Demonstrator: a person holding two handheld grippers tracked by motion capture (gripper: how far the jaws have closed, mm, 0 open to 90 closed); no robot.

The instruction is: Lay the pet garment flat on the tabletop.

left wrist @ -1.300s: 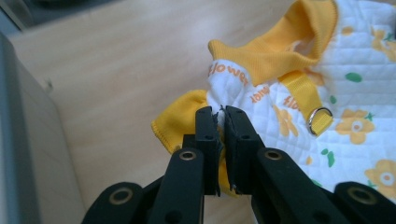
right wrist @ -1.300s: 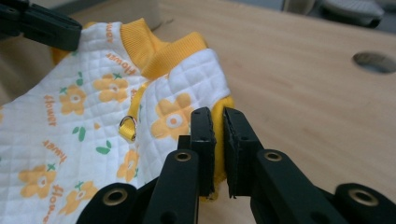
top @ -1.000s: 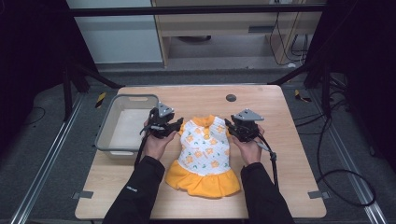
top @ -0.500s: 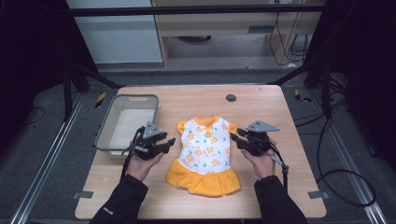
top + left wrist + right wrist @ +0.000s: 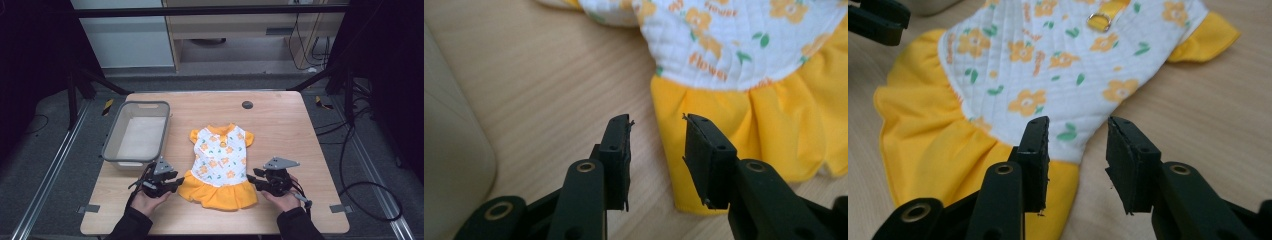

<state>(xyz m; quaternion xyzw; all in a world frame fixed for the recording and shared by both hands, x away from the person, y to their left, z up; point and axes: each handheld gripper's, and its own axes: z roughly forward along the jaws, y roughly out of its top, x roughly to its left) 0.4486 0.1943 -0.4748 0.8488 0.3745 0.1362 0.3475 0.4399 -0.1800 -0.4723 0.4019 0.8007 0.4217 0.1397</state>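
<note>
High view: my left gripper (image 5: 176, 184) sits at the left edge of the dress (image 5: 220, 162) skirt, jaws parted with nothing between them, and they have just been closing. I judge each jaw pair should straddle the hem edge fully before pinching. My right gripper (image 5: 253, 179) mirrors it at the right edge, unclenched, jaws just opening. Dress lies flat mid-table (image 5: 295, 125), right of the bin (image 5: 112, 147): white quilted bodice, orange flowers, yellow skirt and sleeves.
</note>
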